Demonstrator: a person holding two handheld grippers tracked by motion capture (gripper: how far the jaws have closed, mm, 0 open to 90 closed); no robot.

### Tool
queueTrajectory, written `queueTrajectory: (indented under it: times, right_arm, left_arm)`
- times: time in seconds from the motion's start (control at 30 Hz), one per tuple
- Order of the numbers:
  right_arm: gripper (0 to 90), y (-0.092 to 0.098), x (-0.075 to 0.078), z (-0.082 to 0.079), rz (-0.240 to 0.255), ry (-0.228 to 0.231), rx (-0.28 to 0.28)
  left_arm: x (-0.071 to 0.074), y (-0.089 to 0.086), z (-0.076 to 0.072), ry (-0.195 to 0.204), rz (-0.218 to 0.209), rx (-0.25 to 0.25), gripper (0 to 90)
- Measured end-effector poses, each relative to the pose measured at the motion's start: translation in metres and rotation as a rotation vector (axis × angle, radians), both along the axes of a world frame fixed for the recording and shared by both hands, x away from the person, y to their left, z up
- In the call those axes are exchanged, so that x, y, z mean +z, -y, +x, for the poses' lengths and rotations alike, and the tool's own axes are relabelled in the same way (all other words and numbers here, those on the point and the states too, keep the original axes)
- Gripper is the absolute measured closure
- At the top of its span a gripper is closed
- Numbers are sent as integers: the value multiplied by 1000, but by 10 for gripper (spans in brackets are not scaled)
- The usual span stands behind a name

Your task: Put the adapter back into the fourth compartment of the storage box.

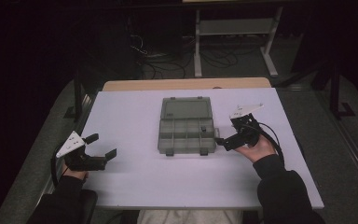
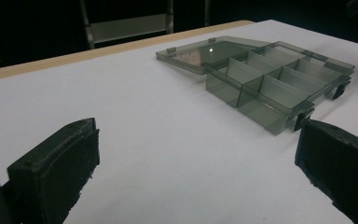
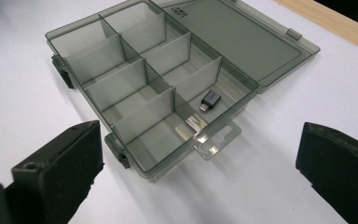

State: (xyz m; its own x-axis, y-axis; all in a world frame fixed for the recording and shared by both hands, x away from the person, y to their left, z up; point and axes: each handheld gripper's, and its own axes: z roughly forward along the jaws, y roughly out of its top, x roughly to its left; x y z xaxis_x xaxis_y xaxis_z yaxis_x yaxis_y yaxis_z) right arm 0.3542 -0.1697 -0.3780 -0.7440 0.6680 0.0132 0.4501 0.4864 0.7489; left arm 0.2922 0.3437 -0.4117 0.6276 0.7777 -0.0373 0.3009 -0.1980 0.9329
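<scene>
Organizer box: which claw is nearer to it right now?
Right. The right claw sits open just off the box's right edge; the left claw, also open, is well off to its left, nearer the person.

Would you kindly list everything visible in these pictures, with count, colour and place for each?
compartment box: one, smoky grey clear plastic, mid-table, lid open and lying flat behind it
small adapter: one, black, in a back compartment at the box's right end
table: one, white top with a wooden strip along the far edge
shelf frame: one, white, on the floor beyond the table
cables: several, dark, on the floor beyond the table
left gripper: one, black, jaws apart, over the table's left part, apart from the box
right gripper: one, black, jaws apart, at the box's right end
</scene>
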Motion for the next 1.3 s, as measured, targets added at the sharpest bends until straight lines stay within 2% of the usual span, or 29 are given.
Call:
queueTrajectory:
  times: [0.63,0.9,1.3]
  right_arm:
    - [4,32,-9,-18,60,6,-52]
    - [4,45,-11,-27,108,25,-69]
    - [3,68,-26,-42,149,38,-128]
  left_arm:
    - [0,0,0,1,3,0,0]
    - [0,0,0,0,2,1,0]
    - [0,0,0,1,3,-2,0]
